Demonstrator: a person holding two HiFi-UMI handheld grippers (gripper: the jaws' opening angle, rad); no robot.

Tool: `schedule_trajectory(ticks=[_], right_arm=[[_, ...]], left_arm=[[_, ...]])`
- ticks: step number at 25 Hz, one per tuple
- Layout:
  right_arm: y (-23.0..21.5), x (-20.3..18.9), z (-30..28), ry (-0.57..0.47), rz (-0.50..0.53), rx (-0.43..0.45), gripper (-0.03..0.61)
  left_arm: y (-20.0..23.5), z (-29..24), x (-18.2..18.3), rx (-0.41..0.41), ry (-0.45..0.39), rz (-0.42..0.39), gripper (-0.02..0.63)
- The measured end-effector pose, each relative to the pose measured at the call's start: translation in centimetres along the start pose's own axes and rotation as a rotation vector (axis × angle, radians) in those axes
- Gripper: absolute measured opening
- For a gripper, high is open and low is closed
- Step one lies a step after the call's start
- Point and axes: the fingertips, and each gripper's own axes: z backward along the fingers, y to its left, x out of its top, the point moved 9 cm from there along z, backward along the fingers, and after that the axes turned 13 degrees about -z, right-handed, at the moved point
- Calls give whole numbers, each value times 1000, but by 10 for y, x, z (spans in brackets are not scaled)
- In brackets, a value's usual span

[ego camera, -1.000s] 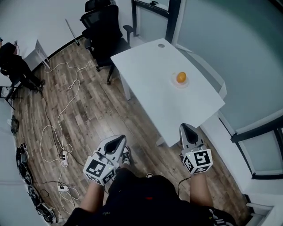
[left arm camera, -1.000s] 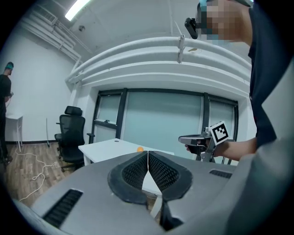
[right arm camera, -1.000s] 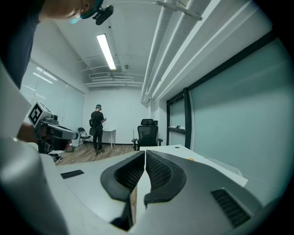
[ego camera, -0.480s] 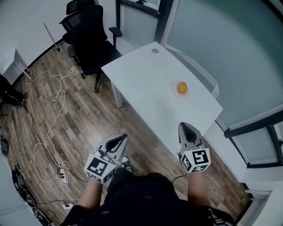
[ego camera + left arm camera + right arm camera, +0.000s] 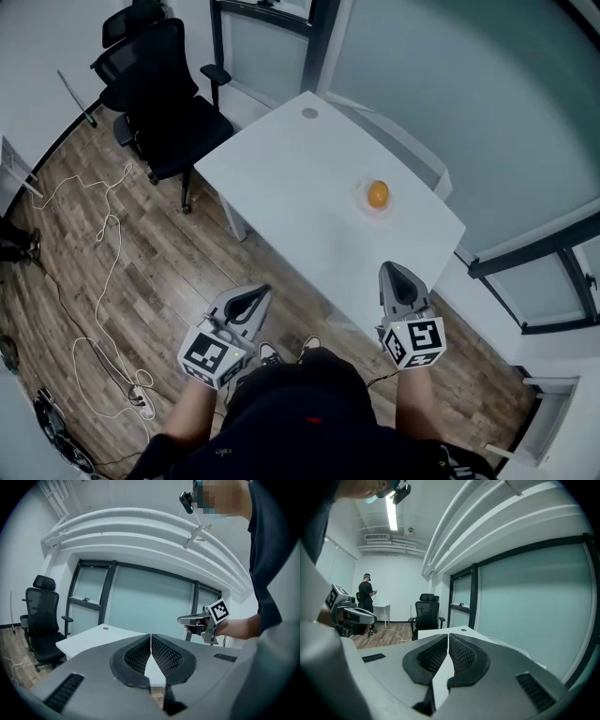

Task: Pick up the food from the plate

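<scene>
Drawn nearer white table [image 5: 300,178]; round orange food [image 5: 378,194] on pale plate [image 5: 359,196] by right edge unreached; left gripper [image 5: 260,292], right gripper [image 5: 388,270] closed, empty.

The food [image 5: 378,194] sits on the plate [image 5: 382,211], which lies by the counter's [image 5: 291,197] far-right edge, near the window wall. A chair [image 5: 155,89] stands off the counter's far-left corner. Cables [image 5: 105,272] trail across the floor [image 5: 187,262] to its left. The right gripper [image 5: 389,269] hangs at the near corner, and the left gripper [image 5: 260,291] over the floor beside it.
</scene>
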Motion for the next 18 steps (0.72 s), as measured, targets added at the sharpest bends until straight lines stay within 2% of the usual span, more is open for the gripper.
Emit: schedule_trajectory(ticks=[7, 11, 18], right_arm=[[-45, -1, -35, -15, -51, -22, 26], [-90, 8, -59, -36, -87, -13, 26], [-170, 10, -105, -56, -132, -3, 26]], left_arm=[[27, -64, 8, -54, 21, -31, 23], [34, -117, 21, -67, 37, -59, 23], [42, -207, 32, -54, 69, -55, 23]])
